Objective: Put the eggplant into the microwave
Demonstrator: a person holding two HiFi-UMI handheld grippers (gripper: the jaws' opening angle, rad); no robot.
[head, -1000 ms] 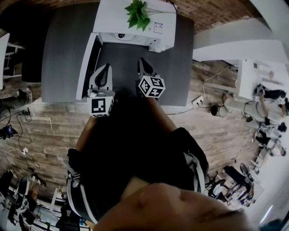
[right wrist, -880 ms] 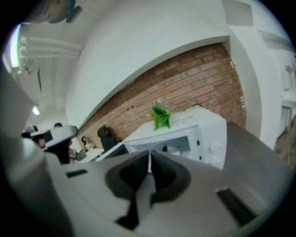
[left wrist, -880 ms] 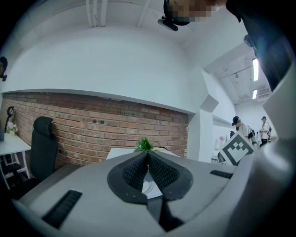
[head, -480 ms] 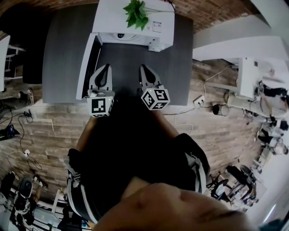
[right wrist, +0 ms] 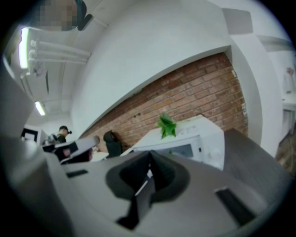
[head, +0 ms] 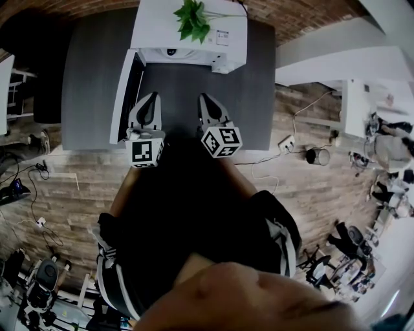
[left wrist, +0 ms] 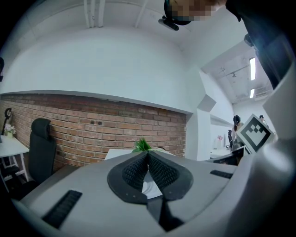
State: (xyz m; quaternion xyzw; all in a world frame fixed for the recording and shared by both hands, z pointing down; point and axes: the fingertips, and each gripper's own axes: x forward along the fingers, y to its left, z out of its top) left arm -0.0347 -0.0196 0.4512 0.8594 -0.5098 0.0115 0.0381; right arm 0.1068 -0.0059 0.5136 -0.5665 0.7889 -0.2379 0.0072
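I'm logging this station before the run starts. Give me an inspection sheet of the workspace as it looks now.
Surface: dark grey table.
Job's things: white microwave at the table's far edge; eggplant: nothing seen.
Clutter: green plant on the microwave.
Grippers: left tongs and right tongs both shut, empty, above the table's near part.
Cables: white cable on the floor right of the table.
Surroundings: brick wall, wooden floor.

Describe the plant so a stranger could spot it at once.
Start at the brick wall and find the dark grey table in front of it, with a white microwave at its far edge. The plant sits on top of the microwave. It is the only green, leafy thing among white, grey and brick surfaces.
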